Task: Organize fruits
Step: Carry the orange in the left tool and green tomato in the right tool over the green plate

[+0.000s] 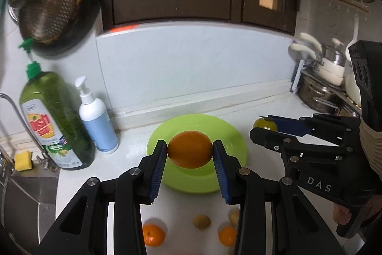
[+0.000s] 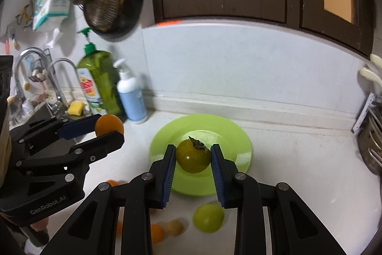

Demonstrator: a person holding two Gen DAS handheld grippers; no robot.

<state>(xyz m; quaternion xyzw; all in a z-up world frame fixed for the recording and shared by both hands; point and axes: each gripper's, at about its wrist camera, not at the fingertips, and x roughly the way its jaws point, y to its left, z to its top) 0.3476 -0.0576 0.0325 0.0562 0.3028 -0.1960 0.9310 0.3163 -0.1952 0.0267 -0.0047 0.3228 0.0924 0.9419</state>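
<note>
My left gripper [image 1: 189,149] is shut on an orange [image 1: 189,149] and holds it above the near part of a lime green plate [image 1: 229,135]. My right gripper [image 2: 193,155] is shut on a green tomato [image 2: 193,155] with a leafy stem, above the same plate [image 2: 234,135]. In the left wrist view the right gripper [image 1: 263,127] stands to the plate's right with the tomato [image 1: 265,124]. In the right wrist view the left gripper [image 2: 108,128] holds the orange [image 2: 109,124] left of the plate. The plate holds no fruit.
Loose fruit lies on the white counter in front of the plate: two small oranges [image 1: 152,234], a brownish fruit [image 1: 201,221], a green round fruit [image 2: 208,218]. A green dish soap bottle [image 1: 55,118] and a white pump bottle [image 1: 95,118] stand left. Sink far left, pots [image 1: 320,92] right.
</note>
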